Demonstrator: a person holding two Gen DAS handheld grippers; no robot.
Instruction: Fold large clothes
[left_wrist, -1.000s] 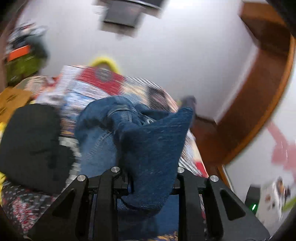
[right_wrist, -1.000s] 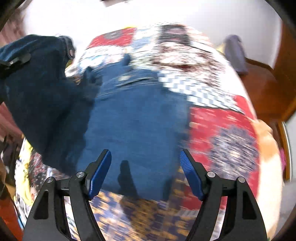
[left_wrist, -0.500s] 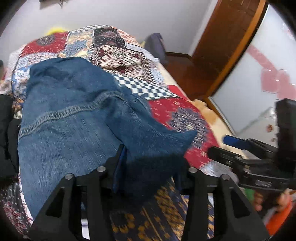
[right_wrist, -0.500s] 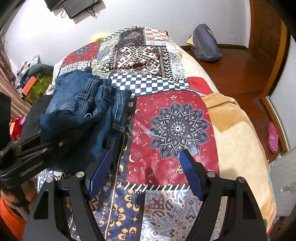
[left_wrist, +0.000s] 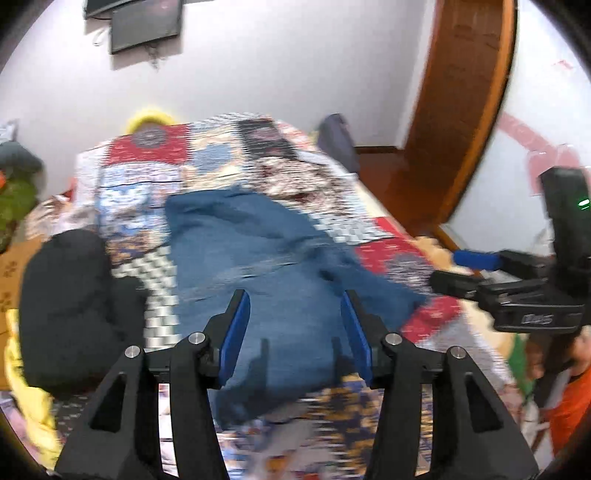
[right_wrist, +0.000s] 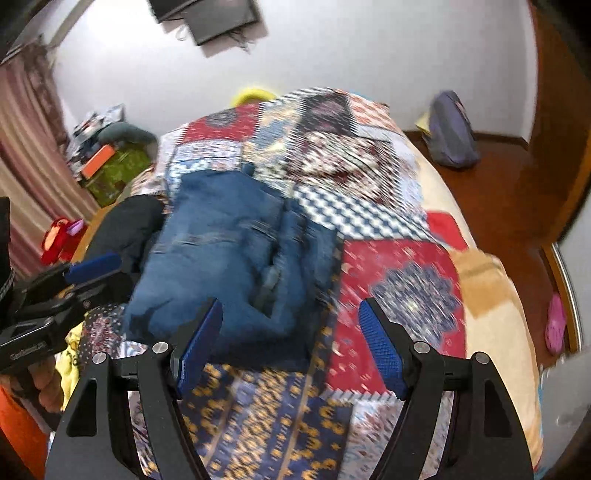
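A pair of blue jeans (left_wrist: 273, 266) lies folded on the patchwork bedspread (left_wrist: 155, 173); it also shows in the right wrist view (right_wrist: 236, 258). My left gripper (left_wrist: 295, 332) is open and empty, just above the near edge of the jeans. My right gripper (right_wrist: 291, 347) is open and empty, near the jeans' front right corner over the bedspread (right_wrist: 406, 295). The right gripper also shows at the right of the left wrist view (left_wrist: 476, 266). The left gripper shows at the left of the right wrist view (right_wrist: 88, 269).
A black garment (left_wrist: 74, 306) lies left of the jeans, with yellow cloth (left_wrist: 33, 413) below it. A grey backpack (right_wrist: 450, 133) stands on the wooden floor (right_wrist: 517, 192) to the right. Cluttered boxes (right_wrist: 107, 166) stand left of the bed. A wooden door frame (left_wrist: 465, 110) is at right.
My left gripper has let go of the jeans and opened; the jeans now lie flat on the bed. Both grippers have drawn back and both views are blurred by motion.
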